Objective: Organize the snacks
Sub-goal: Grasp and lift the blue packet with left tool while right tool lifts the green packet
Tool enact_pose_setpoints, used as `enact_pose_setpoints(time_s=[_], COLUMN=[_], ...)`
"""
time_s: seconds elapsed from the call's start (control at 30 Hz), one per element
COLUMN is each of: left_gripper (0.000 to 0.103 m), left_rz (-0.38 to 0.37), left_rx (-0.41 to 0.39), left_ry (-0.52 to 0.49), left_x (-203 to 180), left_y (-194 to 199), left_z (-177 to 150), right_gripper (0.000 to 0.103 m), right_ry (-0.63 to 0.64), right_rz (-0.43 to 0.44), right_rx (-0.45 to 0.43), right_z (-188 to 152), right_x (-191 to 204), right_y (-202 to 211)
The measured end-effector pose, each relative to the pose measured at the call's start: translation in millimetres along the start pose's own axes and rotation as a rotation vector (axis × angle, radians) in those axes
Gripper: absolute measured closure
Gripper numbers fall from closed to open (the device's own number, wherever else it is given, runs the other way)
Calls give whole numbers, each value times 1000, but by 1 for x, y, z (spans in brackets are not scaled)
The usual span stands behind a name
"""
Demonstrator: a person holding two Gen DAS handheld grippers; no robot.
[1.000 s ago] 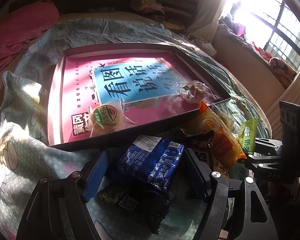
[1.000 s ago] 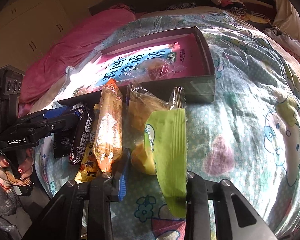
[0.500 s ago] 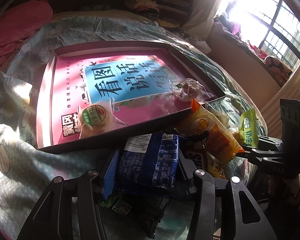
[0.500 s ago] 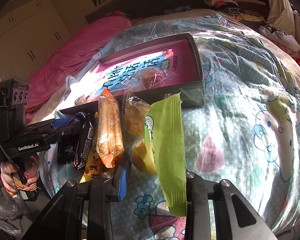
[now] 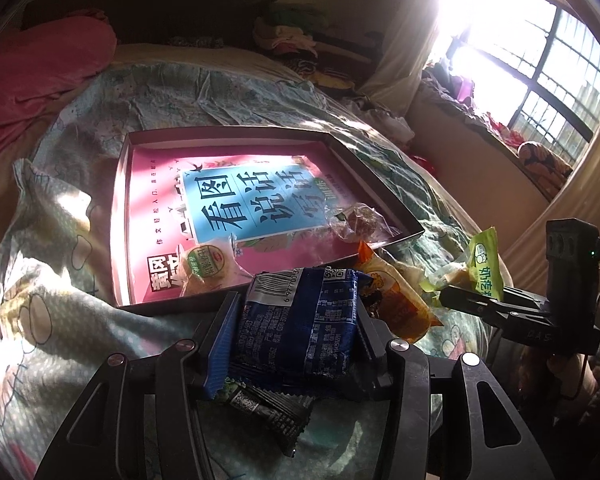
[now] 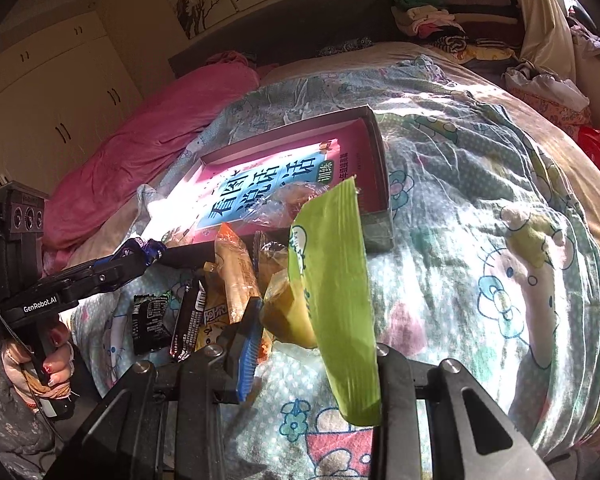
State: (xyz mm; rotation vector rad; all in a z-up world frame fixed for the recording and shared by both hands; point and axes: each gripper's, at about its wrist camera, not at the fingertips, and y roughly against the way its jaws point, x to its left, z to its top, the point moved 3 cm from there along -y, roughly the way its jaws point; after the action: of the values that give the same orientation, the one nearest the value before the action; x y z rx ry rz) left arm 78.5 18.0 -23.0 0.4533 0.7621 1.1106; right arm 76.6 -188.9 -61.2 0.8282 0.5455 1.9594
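My left gripper (image 5: 296, 320) is shut on a blue snack packet (image 5: 300, 316) and holds it above the bed, just in front of the shallow box (image 5: 148, 304) with a pink book in it. Two clear-wrapped pastries (image 5: 204, 268) (image 5: 358, 220) lie in the box. My right gripper (image 6: 312, 344) is shut on a green snack packet (image 6: 332, 280) with a yellow snack (image 6: 288, 312) and holds it above the bed. An orange packet (image 6: 236, 276) and dark packets (image 6: 188, 316) lie on the bedspread between the grippers.
A dark wrapper (image 5: 268, 412) lies under the left gripper. A pink quilt (image 6: 140, 160) lies at the left of the bed. Clothes (image 6: 440, 24) are piled by the headboard. A window (image 5: 540, 92) is at the right.
My left gripper has closed on the blue packet and lifted it off the bed. My right gripper has risen with the green packet and the yellow snack.
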Motion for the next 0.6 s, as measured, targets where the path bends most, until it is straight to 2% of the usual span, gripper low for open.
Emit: enact_pose_setpoints(time_s=[0.6], left_gripper=[50], left_rz=[10], left_rx=[-54], left_ry=[-5], left_x=[0], left_y=[16], left_z=[6], right_gripper=[69], right_ry=[35], right_rz=[2], right_rx=[-61], right_z=[14], right_x=[17], right_y=[19])
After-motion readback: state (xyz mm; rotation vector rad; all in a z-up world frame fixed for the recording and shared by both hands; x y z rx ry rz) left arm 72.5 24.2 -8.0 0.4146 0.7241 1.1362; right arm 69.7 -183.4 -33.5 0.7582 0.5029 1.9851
